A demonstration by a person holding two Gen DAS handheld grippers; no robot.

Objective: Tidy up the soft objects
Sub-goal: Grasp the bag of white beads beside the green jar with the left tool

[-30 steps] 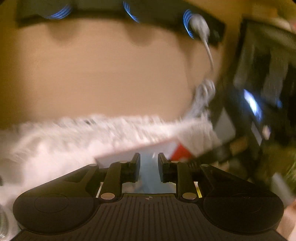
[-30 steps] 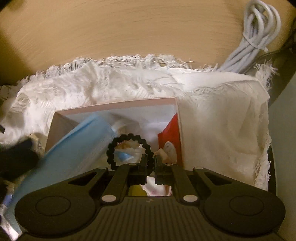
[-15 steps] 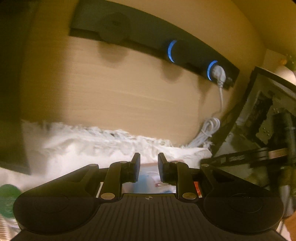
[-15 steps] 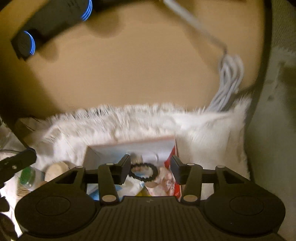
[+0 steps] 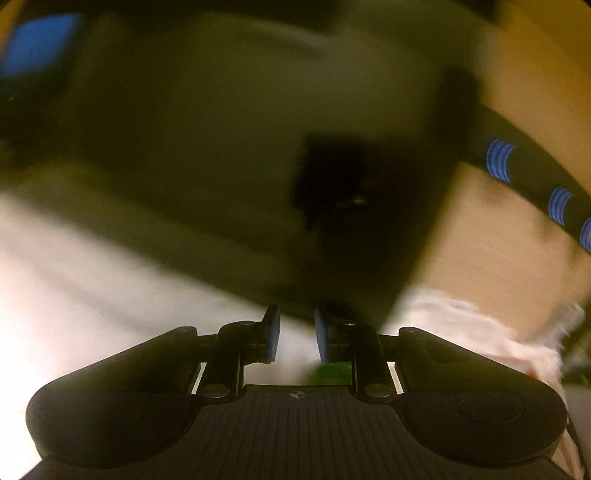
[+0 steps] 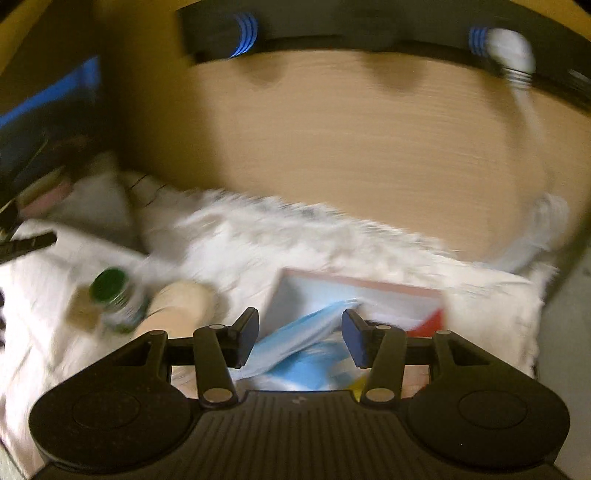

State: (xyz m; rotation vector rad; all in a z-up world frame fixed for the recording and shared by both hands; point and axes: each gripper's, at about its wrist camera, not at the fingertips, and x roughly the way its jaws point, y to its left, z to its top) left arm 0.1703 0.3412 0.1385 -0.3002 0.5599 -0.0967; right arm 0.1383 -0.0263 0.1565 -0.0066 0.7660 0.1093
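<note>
In the right wrist view a pink box (image 6: 369, 286) sits on a white fringed cloth (image 6: 280, 236) and holds a blue face mask (image 6: 299, 343) with other soft items. My right gripper (image 6: 300, 336) is open and empty, above the box's near side. The left wrist view is badly blurred. My left gripper (image 5: 295, 339) has its jaws a small gap apart with nothing between them, over the white cloth (image 5: 96, 295). A dark blurred mass (image 5: 332, 192) fills the view ahead of it.
A green-capped bottle (image 6: 116, 297) and a beige roll (image 6: 177, 306) lie left of the box. A black power strip with blue rings (image 6: 240, 33) runs along the wooden wall, with a white plug (image 6: 511, 51) and cable. Dark clutter (image 6: 40, 122) stands at left.
My right gripper let go of the black ring, opened wide and pulled back up from the box. My left gripper swung left, away from the box, towards a dark object.
</note>
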